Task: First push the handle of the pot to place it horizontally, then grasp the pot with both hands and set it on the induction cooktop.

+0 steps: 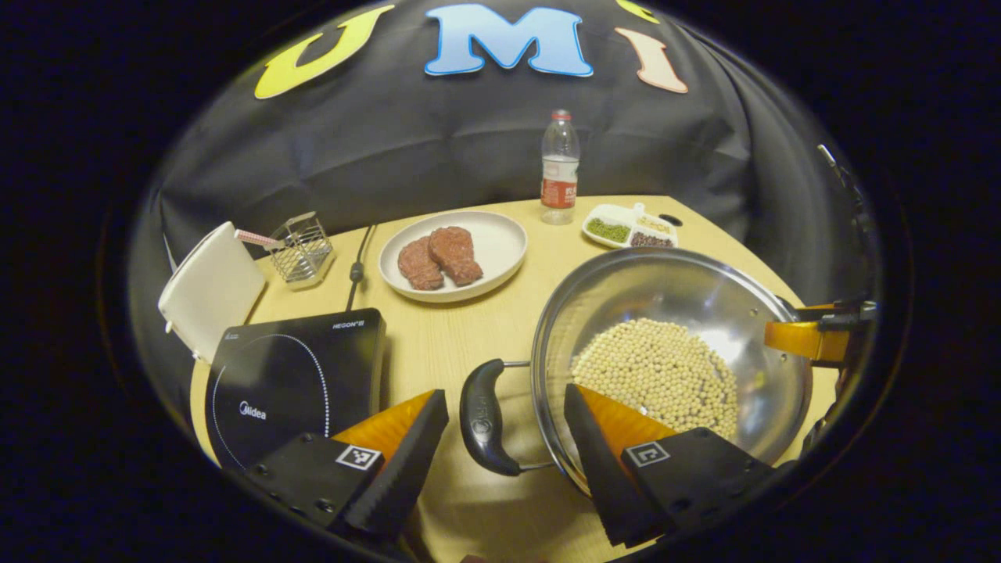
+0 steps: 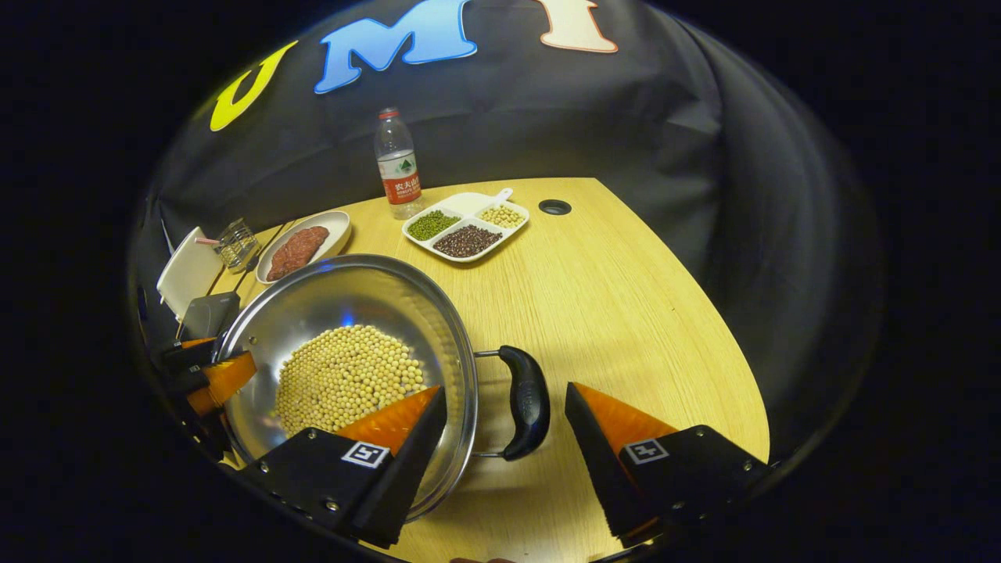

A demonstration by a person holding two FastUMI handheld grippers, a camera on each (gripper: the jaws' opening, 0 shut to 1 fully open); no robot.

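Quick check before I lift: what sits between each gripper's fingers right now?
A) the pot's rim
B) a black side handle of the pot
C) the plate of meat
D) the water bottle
B: in the left gripper view the left gripper is open with one black handle of the pot in the gap; in the right gripper view the right gripper is open around the other handle.

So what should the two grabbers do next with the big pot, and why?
Probably close both on the handles. The left gripper has its fingers open on either side of the pot's black left handle, and the right gripper sits the same way around the right handle. The pot is on the table, not yet on the cooktop.
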